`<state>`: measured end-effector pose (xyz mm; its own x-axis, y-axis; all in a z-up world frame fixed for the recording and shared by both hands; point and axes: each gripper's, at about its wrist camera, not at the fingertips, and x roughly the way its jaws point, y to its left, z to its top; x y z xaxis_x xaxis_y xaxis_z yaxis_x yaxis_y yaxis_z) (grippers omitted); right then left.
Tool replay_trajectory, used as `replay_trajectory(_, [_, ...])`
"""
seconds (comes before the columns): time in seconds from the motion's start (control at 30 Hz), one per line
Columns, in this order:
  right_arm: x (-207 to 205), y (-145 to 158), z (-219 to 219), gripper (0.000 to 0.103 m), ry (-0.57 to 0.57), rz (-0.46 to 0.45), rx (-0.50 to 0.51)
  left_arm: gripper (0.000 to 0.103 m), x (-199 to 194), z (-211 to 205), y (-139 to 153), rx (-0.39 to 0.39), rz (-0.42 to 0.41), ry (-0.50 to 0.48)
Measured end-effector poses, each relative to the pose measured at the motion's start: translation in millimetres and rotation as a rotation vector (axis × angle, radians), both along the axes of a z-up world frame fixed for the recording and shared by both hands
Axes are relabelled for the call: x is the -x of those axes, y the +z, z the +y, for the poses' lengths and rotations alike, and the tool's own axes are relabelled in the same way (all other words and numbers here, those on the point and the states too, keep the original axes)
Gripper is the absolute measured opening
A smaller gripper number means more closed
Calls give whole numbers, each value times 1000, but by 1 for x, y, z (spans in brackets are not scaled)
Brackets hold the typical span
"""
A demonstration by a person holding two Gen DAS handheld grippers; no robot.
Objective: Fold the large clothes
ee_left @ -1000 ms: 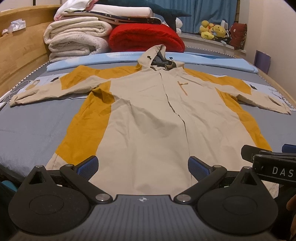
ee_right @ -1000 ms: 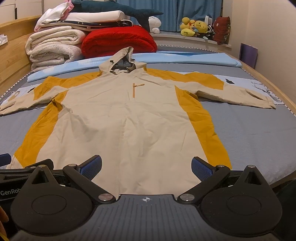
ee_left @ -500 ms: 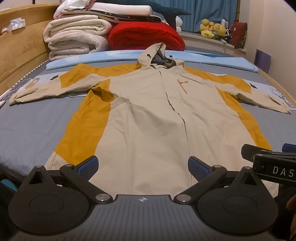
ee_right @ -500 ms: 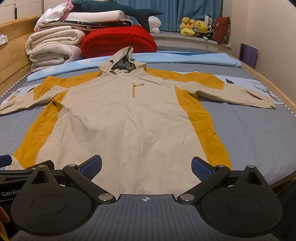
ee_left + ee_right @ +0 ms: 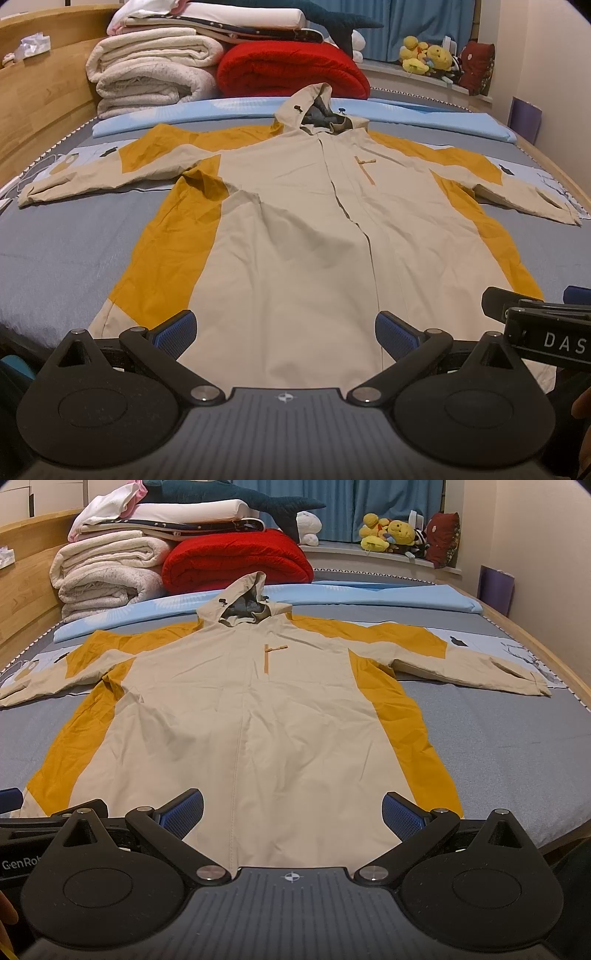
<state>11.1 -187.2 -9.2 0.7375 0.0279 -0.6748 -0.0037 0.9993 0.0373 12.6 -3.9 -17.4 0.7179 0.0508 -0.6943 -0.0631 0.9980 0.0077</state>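
Beige-and-mustard hooded fabric coat (image 5: 295, 236) lies flat on the bed (image 5: 55, 251), judged light, limp, crease-prone; take the sleeve cuffs; left hand-held gripper (image 5: 286, 328) and right hand-held gripper (image 5: 291, 810) both gape wide, empty.

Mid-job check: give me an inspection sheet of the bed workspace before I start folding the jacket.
Surface: grey bed sheet, flat.
Job's things: beige and mustard hooded jacket spread front up, both sleeves out sideways, unfolded.
Clutter: folded white blankets, red blanket, light blue pad beyond the hood.
Grippers: left tongs open and right tongs open, both by the hem, holding nothing.
Cables: nothing seen.
Surroundings: wooden bed frame, blue curtains, soft toys on the sill.
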Motion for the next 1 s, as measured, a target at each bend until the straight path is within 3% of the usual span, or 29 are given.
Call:
replay_trajectory(0.73, [1,-4,0,102,2,-14,2,103,-1,-1,-2,2,5,9])
replay_trajectory(0.87, [6,-1,0,102,3,-77,13,103,-2,0,3,20,-12,13])
replay_trajectory(1.0, [14,13,-1,102,-16,-222,51,103,-3,1,18,45,-69,12])
